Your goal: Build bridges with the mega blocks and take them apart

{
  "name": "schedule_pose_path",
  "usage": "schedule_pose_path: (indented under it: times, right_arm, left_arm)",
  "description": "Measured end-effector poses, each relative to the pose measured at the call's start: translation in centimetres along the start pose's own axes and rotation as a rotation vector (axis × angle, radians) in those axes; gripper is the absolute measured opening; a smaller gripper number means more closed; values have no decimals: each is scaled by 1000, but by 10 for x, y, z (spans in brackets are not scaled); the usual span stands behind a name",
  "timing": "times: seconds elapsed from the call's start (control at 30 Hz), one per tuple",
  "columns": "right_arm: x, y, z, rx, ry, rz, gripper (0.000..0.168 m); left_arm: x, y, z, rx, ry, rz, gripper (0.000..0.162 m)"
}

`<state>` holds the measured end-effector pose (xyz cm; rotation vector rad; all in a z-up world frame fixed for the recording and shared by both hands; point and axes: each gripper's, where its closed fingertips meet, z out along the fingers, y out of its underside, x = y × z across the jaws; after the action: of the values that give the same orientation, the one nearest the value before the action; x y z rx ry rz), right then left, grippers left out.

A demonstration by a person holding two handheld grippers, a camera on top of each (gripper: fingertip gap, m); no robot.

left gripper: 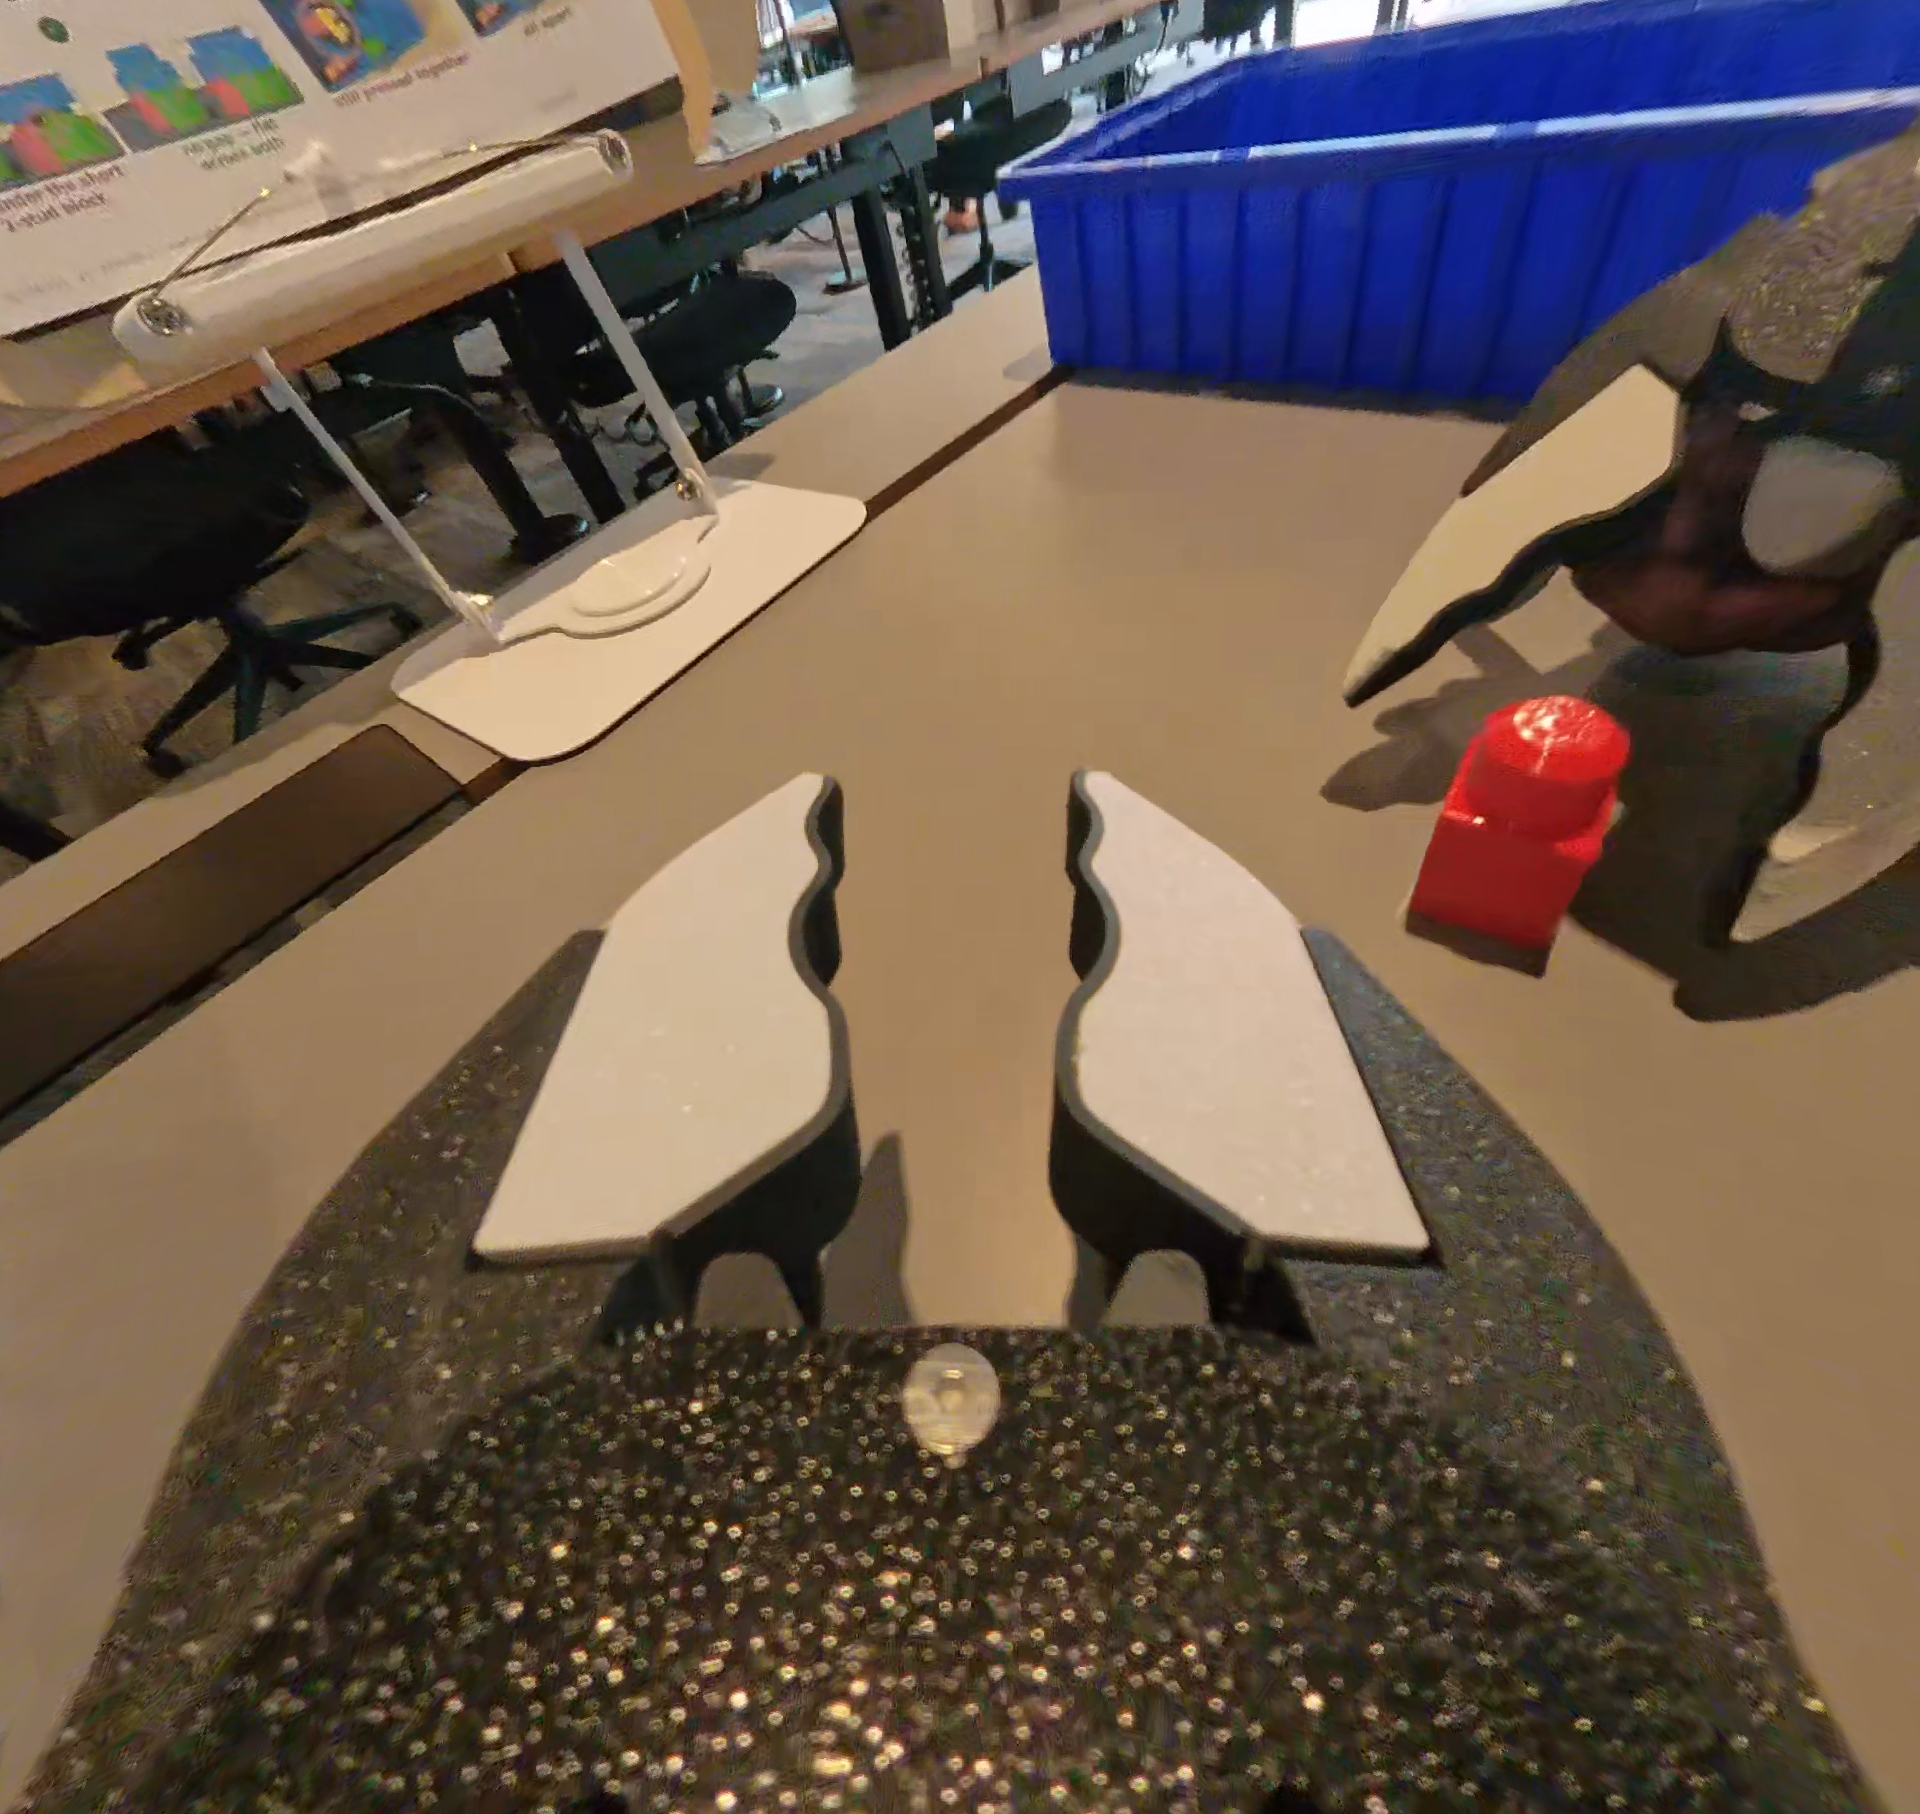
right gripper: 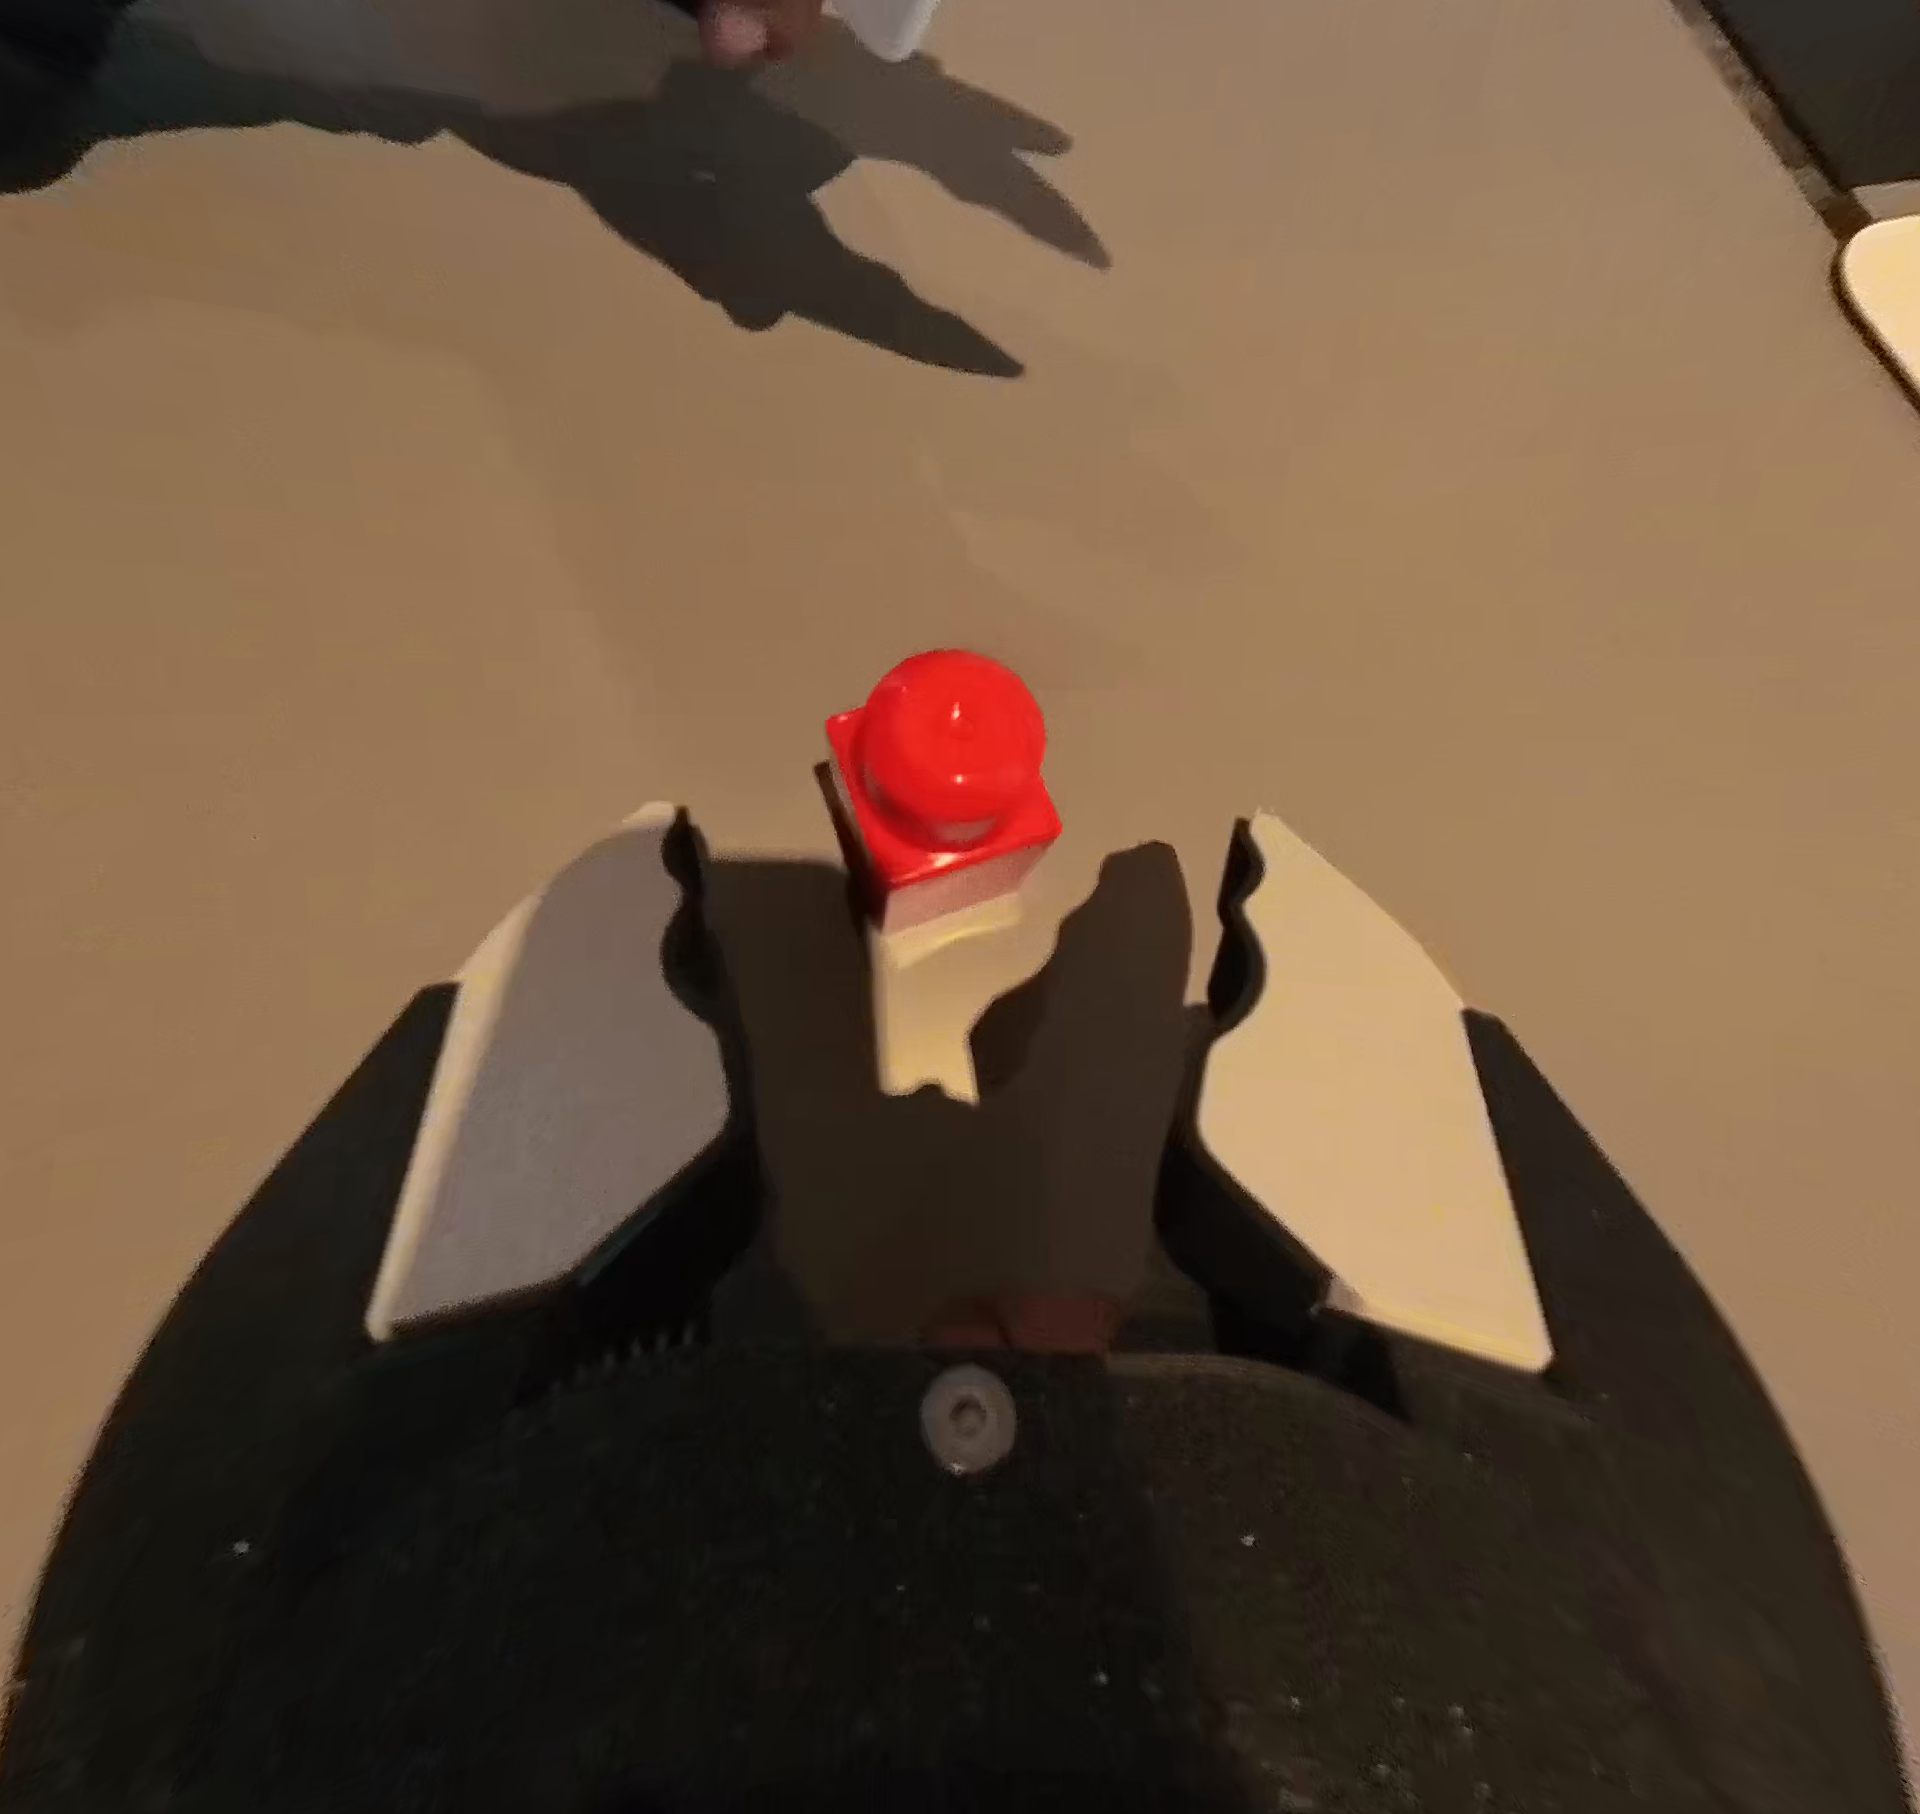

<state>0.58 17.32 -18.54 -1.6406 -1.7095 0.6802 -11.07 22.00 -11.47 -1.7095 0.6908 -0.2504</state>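
Knocking the little red block (right gripper: 943, 798) over is the big risk, I think. It stands alone on the brown table (right gripper: 520, 538), knob up, just past the tips of the right tongs (right gripper: 961, 834). It is small and light, so one tip bumping it first could push it away or tip it. The right tongs are wide open with nothing in them, and the block is not yet between the fingers. The picture is a bit blurry, so the hand may be moving fast, which makes a bump more likely.

The left tongs (left gripper: 951, 798) are open too and hold nothing. They hang over bare table, well away from the block.

A big blue bin (left gripper: 1455, 247) sits at the far end of the table. I cannot see inside it. No other blocks show, so a bridge cannot be built yet.
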Motion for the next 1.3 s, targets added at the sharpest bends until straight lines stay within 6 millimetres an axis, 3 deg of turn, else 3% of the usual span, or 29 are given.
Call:
schedule_pose_path:
  times: [0.07, 0.13, 0.23, 0.33, 0.43, 0.5, 0.6, 0.67, 0.73, 0.83, 1.07, 1.3]
  right_arm:
    - [0, 1, 10, -15, -20, 6, 85]
    - [-1, 4, 18, -37, -32, -13, 42]
    - [1, -4, 14, -8, -17, -14, 38]
    - [24, -22, -29, 59, 94, 16, 37]
    - [72, -22, -114, 44, 310, 41, 37]
    - [111, 12, -181, -112, 485, 69, 37]
    - [150, 112, -273, -542, 645, 164, 38]
    - [154, 180, -317, -826, 616, 224, 38]
    - [145, 229, -342, -1038, 521, 270, 38]
    - [141, 260, -345, -1132, 397, 262, 38]
    - [152, 271, -333, -1117, 331, 314, 39]
    - [149, 274, -331, -1097, 310, 307, 43]
  left_arm:
    - [-2, 2, 2, -36, -12, 5, 41]
    - [-2, 3, 2, -37, -16, -6, 41]
    - [-3, 5, 2, -43, -30, -4, 41]
    - [-7, 7, 2, -58, -57, 19, 41]
    - [-8, 9, 1, -64, -69, 26, 41]
    - [-8, 9, 1, -68, -75, 33, 41]
    - [-6, 10, 3, -77, -72, 45, 41]
    - [-2, 9, 5, -81, -63, 48, 41]
    - [3, 7, 6, -68, -38, 26, 41]
    - [8, 0, 8, -24, -2, -33, 41]
    - [4, 14, 8, -52, -5, -80, 42]
    - [8, 28, 14, -126, 17, -99, 43]
